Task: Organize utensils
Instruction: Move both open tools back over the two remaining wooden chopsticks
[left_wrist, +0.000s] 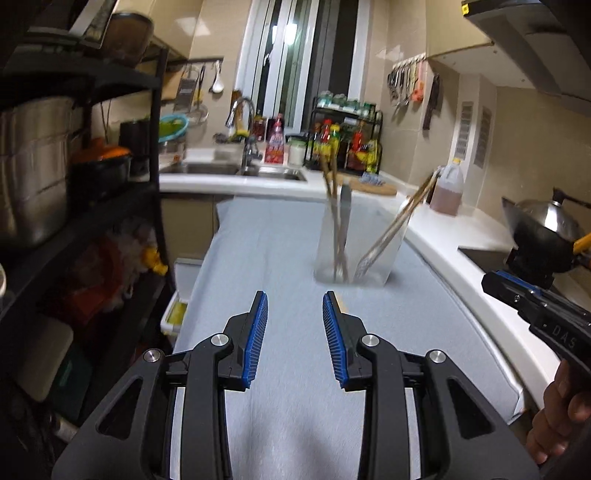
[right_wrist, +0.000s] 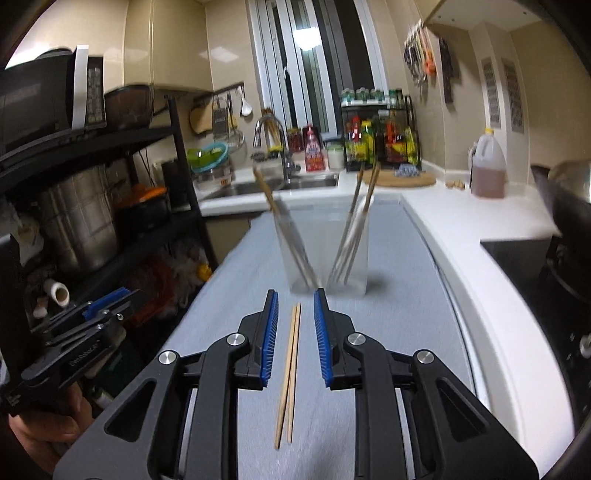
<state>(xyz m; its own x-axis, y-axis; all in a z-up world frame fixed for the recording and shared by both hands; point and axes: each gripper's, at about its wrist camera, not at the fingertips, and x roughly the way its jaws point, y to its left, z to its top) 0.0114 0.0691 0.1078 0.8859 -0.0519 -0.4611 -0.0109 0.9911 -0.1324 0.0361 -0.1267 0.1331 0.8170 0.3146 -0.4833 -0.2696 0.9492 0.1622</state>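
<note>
Pale wooden chopsticks (right_wrist: 289, 373) were laid on a light grey cloth (right_wrist: 399, 332); blue ribbed pads (right_wrist: 269, 339) were fitted to black grippers.

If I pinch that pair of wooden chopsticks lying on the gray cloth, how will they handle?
The chopsticks look thin and stiff, so probably light and rigid. Lying loose side by side on the cloth, they may separate or roll when nudged. Their low profile likely makes pinching both together tricky.

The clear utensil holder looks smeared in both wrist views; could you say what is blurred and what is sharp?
Left wrist view: holder and its utensils motion-blurred, left tool crisp. Right wrist view: holder smeared too, loose chopsticks fairly sharp, window glaring, fisheye bowing the counter edge.
</note>
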